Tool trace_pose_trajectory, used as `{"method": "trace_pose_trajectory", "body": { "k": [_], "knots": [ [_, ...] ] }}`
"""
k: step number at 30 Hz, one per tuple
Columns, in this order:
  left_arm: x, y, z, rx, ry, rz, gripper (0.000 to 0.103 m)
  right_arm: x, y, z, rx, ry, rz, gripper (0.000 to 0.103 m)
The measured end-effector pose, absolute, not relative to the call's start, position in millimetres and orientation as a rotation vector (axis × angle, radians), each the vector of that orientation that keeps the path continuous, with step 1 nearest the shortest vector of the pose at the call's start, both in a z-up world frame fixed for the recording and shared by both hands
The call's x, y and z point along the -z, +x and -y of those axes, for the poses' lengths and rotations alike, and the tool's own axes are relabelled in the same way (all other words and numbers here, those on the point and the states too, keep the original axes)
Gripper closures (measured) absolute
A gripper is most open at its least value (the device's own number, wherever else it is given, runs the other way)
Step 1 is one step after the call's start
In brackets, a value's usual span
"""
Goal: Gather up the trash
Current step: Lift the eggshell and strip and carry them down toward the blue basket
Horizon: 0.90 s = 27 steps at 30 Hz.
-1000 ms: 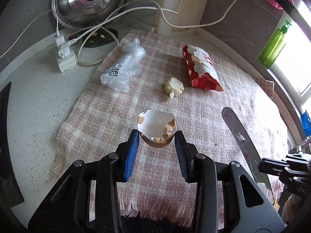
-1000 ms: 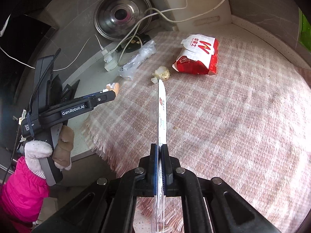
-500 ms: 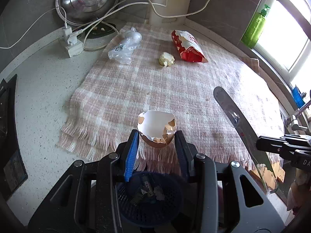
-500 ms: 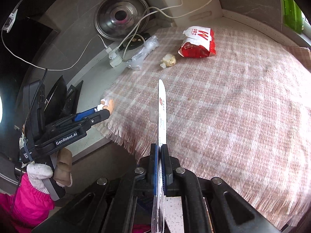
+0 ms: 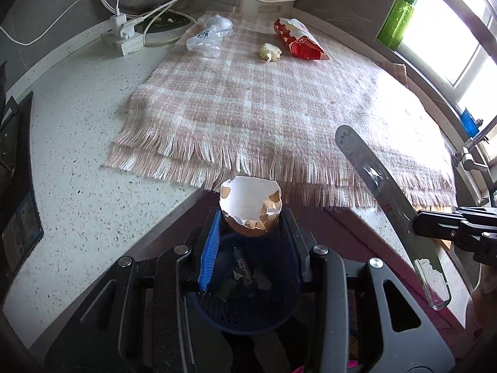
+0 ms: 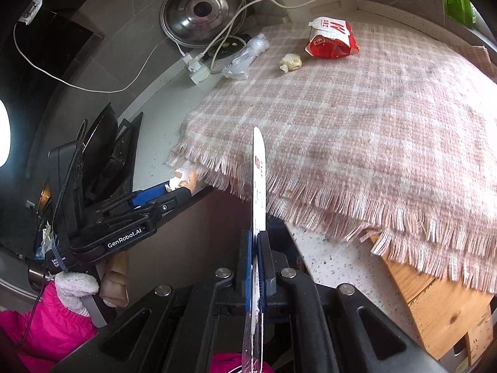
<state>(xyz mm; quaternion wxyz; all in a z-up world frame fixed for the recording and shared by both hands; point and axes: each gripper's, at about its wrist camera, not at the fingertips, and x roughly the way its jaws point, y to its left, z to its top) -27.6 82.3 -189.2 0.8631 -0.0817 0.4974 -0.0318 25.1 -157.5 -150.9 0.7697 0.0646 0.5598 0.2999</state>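
- The left gripper (image 5: 250, 233) is clamping a broken eggshell (image 5: 250, 206), which is hanging just over the blue basket (image 5: 248, 307) below its fingers.
- The right gripper (image 6: 256, 258) is pinching a flat silver wrapper (image 6: 258, 174) edge-on, off to the eggshell's right.
- The shell looks brittle; a tighter squeeze could be crumbling it, scattering bits past the basket rim.
- The thin wrapper might be slipping sideways out of its narrow pinch.
- Ahead of both tools, on the plaid cloth (image 5: 264, 102), a red snack bag (image 5: 298, 40), a crumpled lump (image 5: 269, 52) and a clear plastic bag (image 5: 208, 35) are waiting; nothing is blocking the drop.
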Motion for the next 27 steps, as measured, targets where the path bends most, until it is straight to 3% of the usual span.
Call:
{"method": "trace_pose_trajectory", "body": {
  "k": [27],
  "knots": [
    [255.7,-76.2,-78.5,0.075,-0.155,-1.154,0.065,220.4,-37.3,142.0,-0.591,0.112,-1.354,0.102]
  ]
}}
